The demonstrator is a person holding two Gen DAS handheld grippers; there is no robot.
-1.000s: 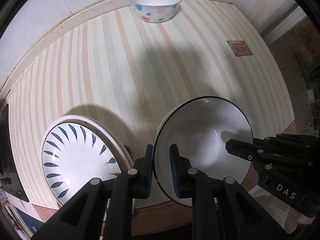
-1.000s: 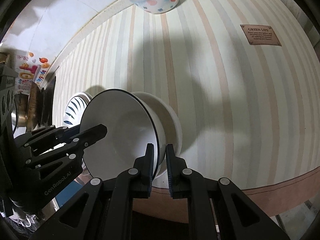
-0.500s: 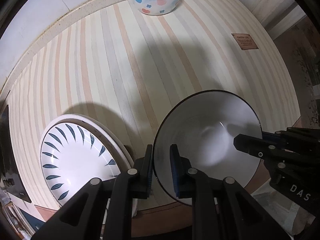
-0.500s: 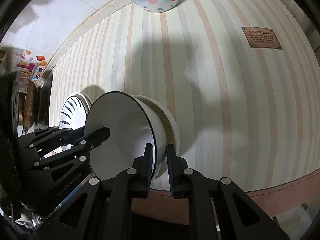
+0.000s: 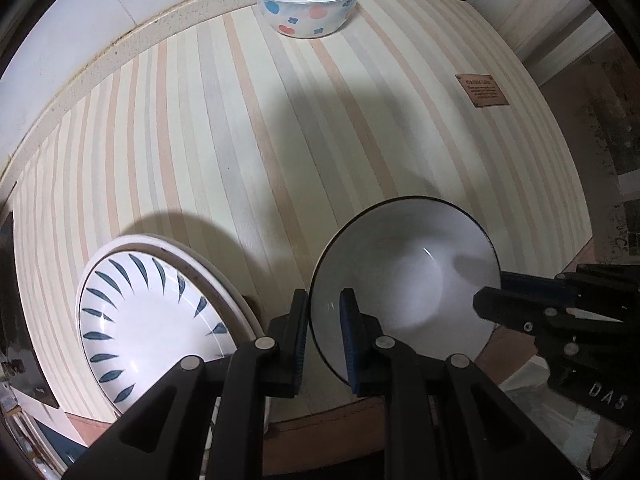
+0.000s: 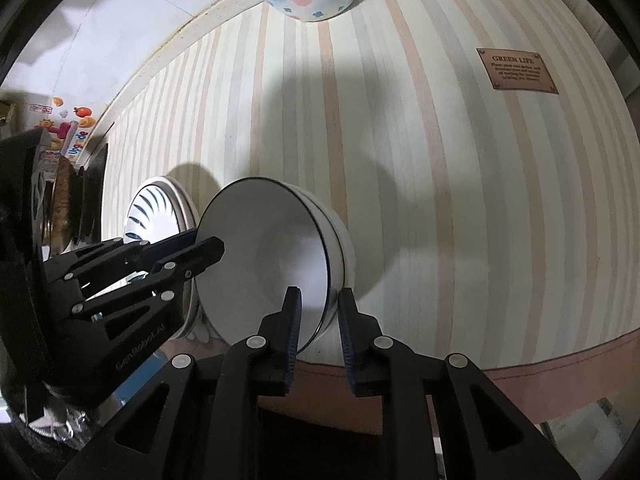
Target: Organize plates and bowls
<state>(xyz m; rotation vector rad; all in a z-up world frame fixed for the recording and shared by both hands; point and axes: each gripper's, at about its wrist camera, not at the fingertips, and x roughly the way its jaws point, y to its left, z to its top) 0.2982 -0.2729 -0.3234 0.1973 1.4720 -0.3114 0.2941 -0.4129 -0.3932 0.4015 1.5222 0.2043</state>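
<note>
A white bowl with a thin dark rim [image 5: 404, 280] sits near the front edge of the striped table, nested in a second white bowl [image 6: 344, 248]. My left gripper [image 5: 324, 336] is shut on the dark-rimmed bowl's left rim and shows in the right wrist view as the left gripper [image 6: 204, 242]. My right gripper [image 6: 319, 320] straddles the opposite rim; its jaws are opening and the pads stand just clear of the rim. From the left wrist camera the right gripper [image 5: 494, 292] reaches in at the bowl's right side.
A white plate with blue leaf marks [image 5: 152, 320] lies on another plate left of the bowls. A bowl with blue and pink flowers [image 5: 308, 0] stands at the far edge by the wall. A brown label [image 6: 516, 70] is fixed at the right.
The right gripper's jaws have parted from the bowl's rim, which they clamped before. The left gripper keeps its grip, and neither hand has shifted.
</note>
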